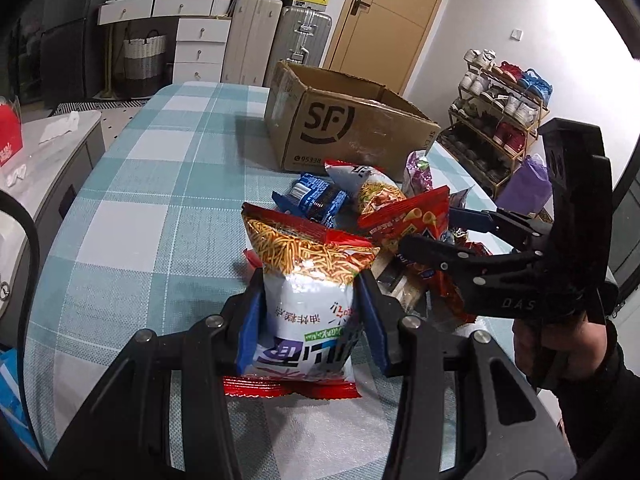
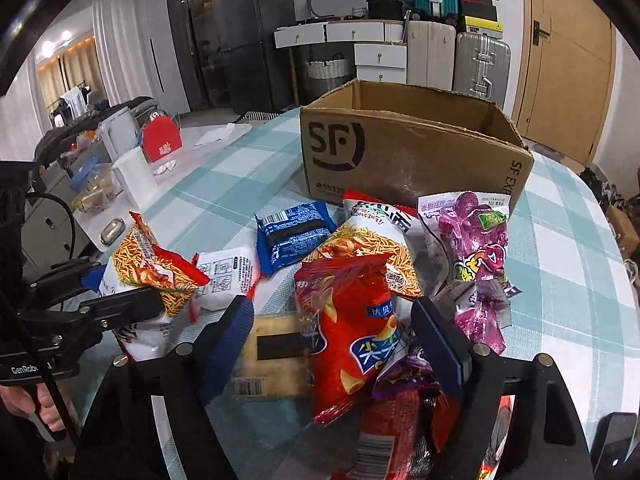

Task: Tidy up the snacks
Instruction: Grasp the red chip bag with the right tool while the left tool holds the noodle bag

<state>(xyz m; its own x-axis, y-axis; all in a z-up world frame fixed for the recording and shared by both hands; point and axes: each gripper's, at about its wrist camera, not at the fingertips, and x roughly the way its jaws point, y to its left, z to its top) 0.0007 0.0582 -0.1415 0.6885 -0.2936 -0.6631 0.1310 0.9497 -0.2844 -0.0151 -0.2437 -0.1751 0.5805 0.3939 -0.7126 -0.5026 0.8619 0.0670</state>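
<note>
Gripping a noodle bag (image 1: pixel 304 304) between its pads, left gripper (image 1: pixel 310 314) is clamped; right gripper (image 2: pixel 334 340) stands open astride a red chip bag (image 2: pixel 348 332), seemingly untouched.

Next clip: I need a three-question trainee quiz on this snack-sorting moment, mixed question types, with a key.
1. True or false: the left gripper is shut on the white noodle-snack bag.
2. Which packet stands between the open fingers of the right gripper?
A. the blue biscuit pack
B. the red chip bag
C. the purple candy bag
3. Fill in: the cardboard box behind the snacks stands with its top ____.

Key: 1 true; 2 B; 3 open
</note>
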